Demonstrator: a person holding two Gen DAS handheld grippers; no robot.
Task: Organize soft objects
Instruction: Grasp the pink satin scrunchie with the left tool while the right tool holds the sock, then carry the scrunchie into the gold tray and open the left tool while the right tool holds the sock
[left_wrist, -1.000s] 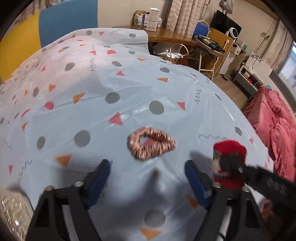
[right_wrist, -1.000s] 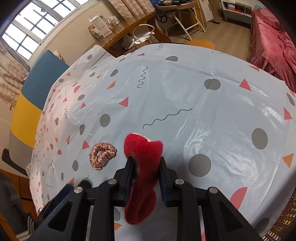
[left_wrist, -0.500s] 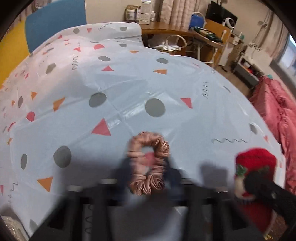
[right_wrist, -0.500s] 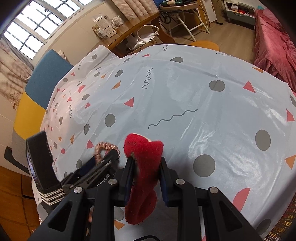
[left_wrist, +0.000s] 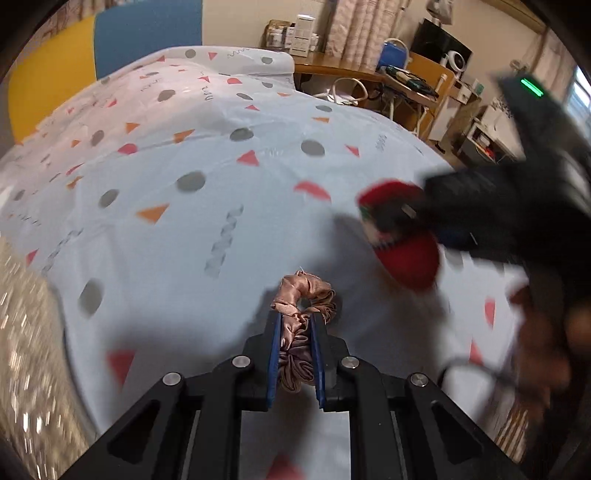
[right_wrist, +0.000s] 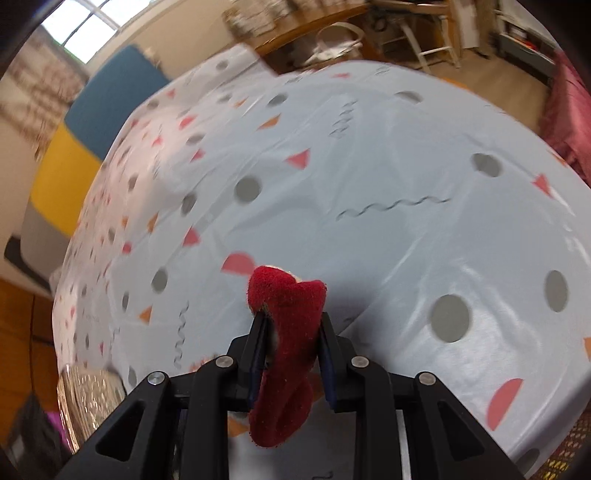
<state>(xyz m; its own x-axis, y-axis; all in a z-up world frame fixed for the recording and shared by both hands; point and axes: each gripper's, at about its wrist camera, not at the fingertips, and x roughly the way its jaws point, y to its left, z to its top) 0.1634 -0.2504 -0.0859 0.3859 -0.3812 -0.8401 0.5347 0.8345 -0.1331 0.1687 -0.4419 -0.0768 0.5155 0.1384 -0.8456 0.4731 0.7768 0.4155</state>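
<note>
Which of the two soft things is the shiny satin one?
The pink scrunchie, pinched in the left gripper; the right gripper holds a fuzzy red sock.

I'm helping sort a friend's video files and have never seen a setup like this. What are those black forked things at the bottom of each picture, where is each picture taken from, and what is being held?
There is no robot here. A person holds a hand-operated gripping tool in each hand, and a wide-angle camera on each one looks forward along its two fingers.

In the left wrist view, the left tool is shut on a pinkish-brown satin scrunchie. The dark blurred shape at right is the other tool.

In the right wrist view, the right tool is shut on a red knitted sock, which hangs below the fingers.

Beneath both lies a pale blue tablecloth printed with grey dots and red and orange triangles. A shiny, glittery thing sits at its edge; what it is I cannot tell.
</note>
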